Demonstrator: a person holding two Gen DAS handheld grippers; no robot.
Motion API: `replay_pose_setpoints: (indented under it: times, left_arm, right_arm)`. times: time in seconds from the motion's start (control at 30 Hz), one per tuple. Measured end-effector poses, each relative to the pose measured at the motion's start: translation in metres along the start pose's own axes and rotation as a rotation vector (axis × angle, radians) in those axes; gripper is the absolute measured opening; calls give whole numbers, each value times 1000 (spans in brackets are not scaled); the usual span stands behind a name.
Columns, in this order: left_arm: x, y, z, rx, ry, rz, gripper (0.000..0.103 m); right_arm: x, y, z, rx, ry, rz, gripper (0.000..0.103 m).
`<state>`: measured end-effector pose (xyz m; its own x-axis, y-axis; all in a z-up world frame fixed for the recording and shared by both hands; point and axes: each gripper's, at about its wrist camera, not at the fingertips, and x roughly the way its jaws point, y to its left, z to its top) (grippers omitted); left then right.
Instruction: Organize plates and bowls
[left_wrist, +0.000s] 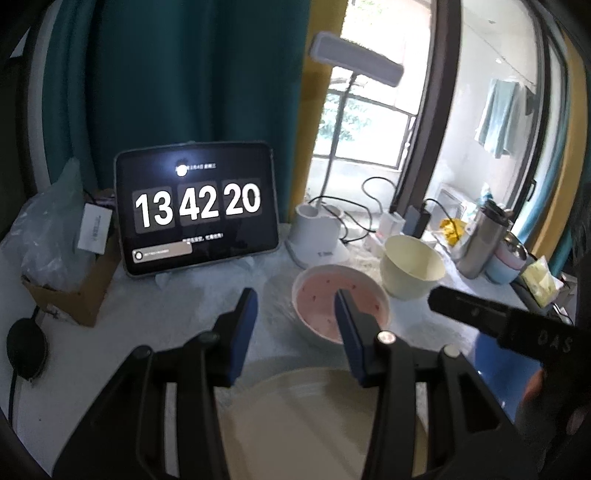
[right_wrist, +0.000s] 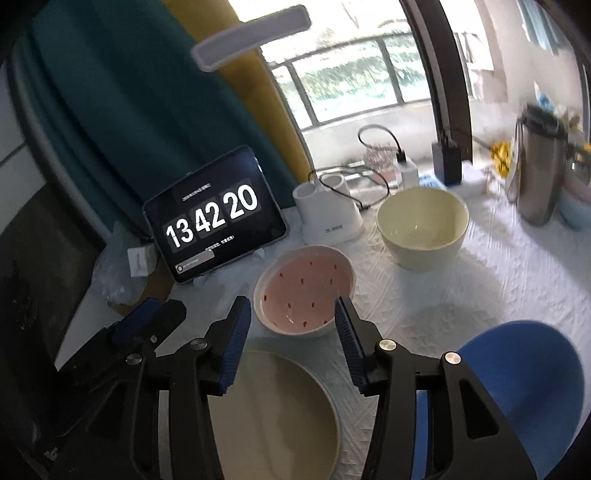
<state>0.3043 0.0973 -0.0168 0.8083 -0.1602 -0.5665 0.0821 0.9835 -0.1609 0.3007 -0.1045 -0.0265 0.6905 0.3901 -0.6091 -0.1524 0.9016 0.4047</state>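
Pink bowl (right_wrist: 304, 290) sits far of beige plate (right_wrist: 273, 417) on worktop (right_wrist: 461, 288); we hold left gripper (left_wrist: 295, 328) and right gripper (right_wrist: 293, 332) jaws apart, empty.

The left gripper (left_wrist: 295, 325) hangs with jaws apart and empty above a beige plate (left_wrist: 314, 413). A pink bowl (left_wrist: 321, 295) sits beyond, a cream bowl (left_wrist: 412, 267) beside it.

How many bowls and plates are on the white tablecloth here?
4: cream bowl at the back, pink speckled bowl in the middle, beige plate nearest under the grippers, blue plate at right. Stacked pastel bowls behind the steel flask may add more.
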Motion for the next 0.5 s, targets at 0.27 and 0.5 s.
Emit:
replay_pose_setpoints:
  times: [0.27, 0.5]
  left_arm:
    - [49, 20, 10, -169, 128, -49, 46]
    - [74, 18, 5, -168, 178, -35, 46]
  right_arm:
    - [33, -9, 4, 122, 59, -64, 50]
    - [64, -25, 3, 231, 132, -107, 50]
